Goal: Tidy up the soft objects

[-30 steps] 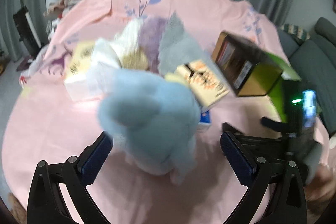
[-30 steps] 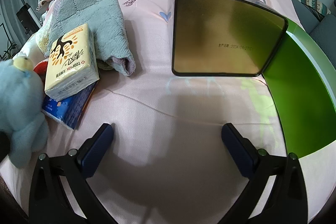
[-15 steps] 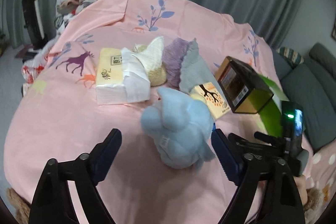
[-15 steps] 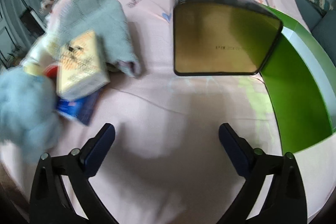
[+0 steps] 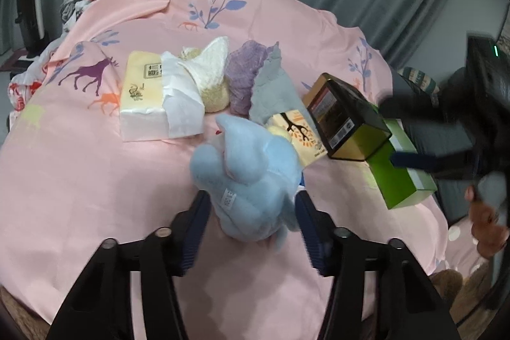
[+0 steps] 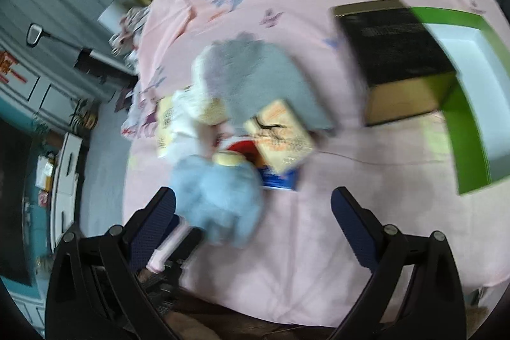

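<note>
Closing around the blue plush toy point(image 5: 248, 171), the left gripper point(image 5: 251, 222) should pinch its midsection squarely; the right gripper point(image 6: 255, 212) hangs spread, empty.

1. The light-blue plush toy point(image 5: 251, 177) lies on its side on the pink sheet, a small white tag on its body.
2. A grey cloth point(image 5: 271, 88) and a purple cloth point(image 5: 245, 69) lie crumpled just behind it (edges touching).
3. A cream towel point(image 5: 212, 69) rests against a tissue pack point(image 5: 143, 94).
</note>
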A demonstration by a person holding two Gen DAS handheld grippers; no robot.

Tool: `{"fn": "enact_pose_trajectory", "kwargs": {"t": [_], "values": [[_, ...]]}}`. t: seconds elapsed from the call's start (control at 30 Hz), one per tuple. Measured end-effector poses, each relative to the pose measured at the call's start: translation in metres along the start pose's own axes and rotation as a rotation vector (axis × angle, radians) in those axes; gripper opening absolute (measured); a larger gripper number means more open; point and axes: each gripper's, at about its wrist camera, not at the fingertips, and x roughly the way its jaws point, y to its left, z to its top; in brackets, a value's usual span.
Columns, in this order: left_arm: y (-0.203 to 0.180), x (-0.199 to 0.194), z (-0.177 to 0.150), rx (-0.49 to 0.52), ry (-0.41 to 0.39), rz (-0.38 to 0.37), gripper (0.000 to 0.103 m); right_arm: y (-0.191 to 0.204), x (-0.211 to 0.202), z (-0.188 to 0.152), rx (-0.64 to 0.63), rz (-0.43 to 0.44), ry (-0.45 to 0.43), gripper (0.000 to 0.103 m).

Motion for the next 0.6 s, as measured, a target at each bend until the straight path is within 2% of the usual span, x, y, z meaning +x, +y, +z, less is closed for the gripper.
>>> {"fn": "enact_pose_trajectory", "kwargs": {"t": [0.13,0.27,0.37,0.43,0.6], "values": [[0.0,0.009,-0.004,0.0,0.031,-0.013,0.053,0.014,0.03,0.006,-0.032,0.044,0.021,0.09],[-0.002,0.017,-0.007,0.0,0.046,-0.028,0.053,0.006,0.068,0.011,-0.012,0.054,0.125,0.074],[-0.006,0.022,-0.01,0.01,0.054,-0.036,0.05,0.002,0.089,0.013,-0.018,0.125,0.154,0.073],[-0.009,0.023,-0.011,0.013,0.046,-0.03,0.05,0.001,0.099,0.011,-0.031,0.14,0.178,0.073],[-0.015,0.019,-0.01,0.028,0.019,-0.025,0.046,-0.011,0.098,0.005,-0.015,0.186,0.178,0.063]]}}
